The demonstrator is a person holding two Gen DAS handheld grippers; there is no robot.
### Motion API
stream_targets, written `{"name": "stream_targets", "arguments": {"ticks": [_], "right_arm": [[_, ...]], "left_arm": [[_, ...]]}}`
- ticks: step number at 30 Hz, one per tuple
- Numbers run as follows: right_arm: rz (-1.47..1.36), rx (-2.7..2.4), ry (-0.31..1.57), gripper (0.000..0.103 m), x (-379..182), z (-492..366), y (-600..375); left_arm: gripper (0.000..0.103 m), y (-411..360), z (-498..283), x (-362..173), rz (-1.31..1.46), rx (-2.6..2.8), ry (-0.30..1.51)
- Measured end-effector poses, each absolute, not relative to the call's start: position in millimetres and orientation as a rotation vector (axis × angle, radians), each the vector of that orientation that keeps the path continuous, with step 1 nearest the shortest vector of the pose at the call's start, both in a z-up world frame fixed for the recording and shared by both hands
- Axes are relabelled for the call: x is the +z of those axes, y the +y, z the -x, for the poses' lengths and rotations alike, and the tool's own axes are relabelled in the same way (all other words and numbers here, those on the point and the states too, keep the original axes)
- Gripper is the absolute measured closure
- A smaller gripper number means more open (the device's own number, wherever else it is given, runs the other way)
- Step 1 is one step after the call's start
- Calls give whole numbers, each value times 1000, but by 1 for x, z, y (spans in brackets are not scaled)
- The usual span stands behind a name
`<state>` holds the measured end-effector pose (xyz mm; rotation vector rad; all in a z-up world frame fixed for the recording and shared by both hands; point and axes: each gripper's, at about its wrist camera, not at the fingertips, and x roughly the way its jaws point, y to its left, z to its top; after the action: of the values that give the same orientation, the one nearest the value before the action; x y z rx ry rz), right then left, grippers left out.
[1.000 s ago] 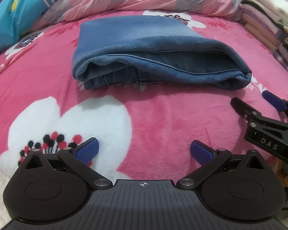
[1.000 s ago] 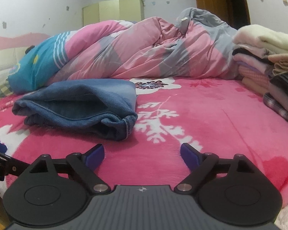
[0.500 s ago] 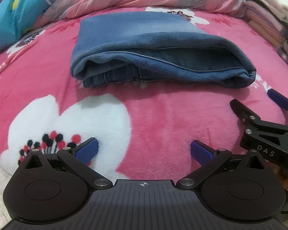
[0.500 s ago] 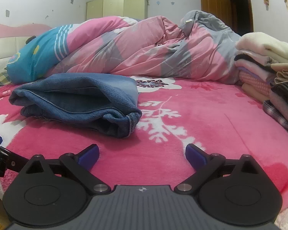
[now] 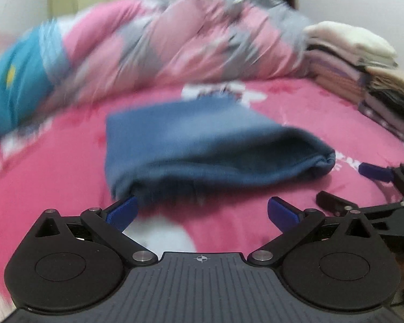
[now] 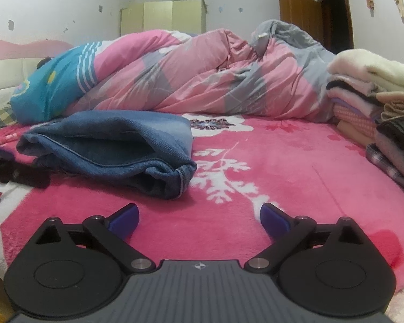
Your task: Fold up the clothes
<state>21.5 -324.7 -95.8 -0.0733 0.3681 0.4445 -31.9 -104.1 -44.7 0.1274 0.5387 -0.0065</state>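
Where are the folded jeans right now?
The folded jeans lie on the pink blanket, left of centre in the right wrist view, in front of the rumpled quilt.

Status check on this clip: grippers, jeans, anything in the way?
Left gripper open, empty. Right gripper open, closing slightly, empty. Folded jeans on pink blanket, untouched. Nothing in the way.

Each tool (image 6: 199, 216) has black round-lobed linkage arms, silver pivot screws, blue finger pads (image 6: 125, 216) and a ribbed grey body.
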Motion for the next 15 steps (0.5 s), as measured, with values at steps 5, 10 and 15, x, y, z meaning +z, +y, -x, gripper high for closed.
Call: {"name": "stream_targets", "arguments": {"ticks": [5,10,15], "right_arm": [[16,440,357,26,-93,-25,-334],[-64,441,378,26,-93,-32,-346],[-74,444,380,25,-95,-32,-348]], "left_arm": [[0,-136,34,-60,-516,-66,383],[0,-164,32,-92,-880,-52,263],[14,-155,13,-81,-834,14,244]]}}
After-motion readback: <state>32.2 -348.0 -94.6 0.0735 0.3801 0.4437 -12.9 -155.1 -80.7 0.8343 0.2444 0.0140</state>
